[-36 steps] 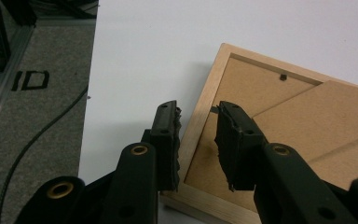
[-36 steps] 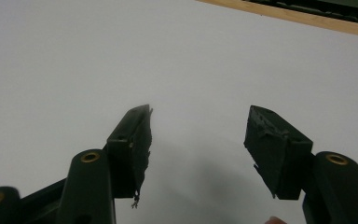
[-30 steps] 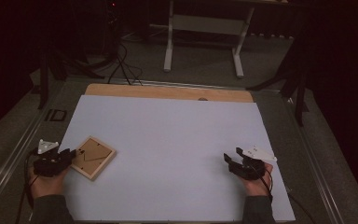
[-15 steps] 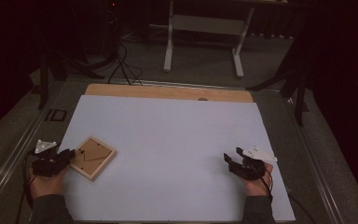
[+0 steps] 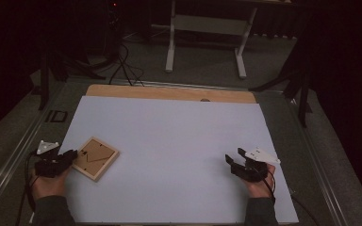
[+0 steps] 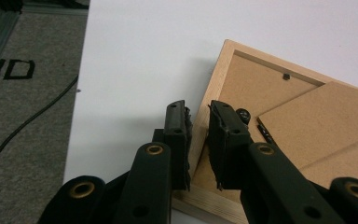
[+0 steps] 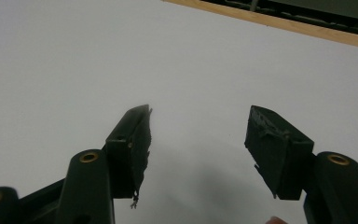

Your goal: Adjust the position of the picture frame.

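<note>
I have the left gripper (image 6: 198, 114) straddling one side rail of the picture frame (image 5: 95, 157), one jaw outside the wood and one inside over the backing board. Its jaws have just been closing, and the rail is now between them; they stand narrow around it, though in the left gripper view I still see slivers of gap beside the wood, so I judge the pinch as nearly made rather than firm. The picture frame lies face down on the white counter (image 5: 179, 141), at the left near corner of it, turned diagonally, with its stand flap (image 6: 317, 121) showing on the back.

My right gripper (image 7: 198, 140) is well away from the picture frame, near the right edge of the counter, jaws spread wide with nothing but bare counter between them.

As I read it, the approach to the picture frame is done and the grasp is almost there. Lifting or turning it, and any work on the back, is all still ahead.
</note>
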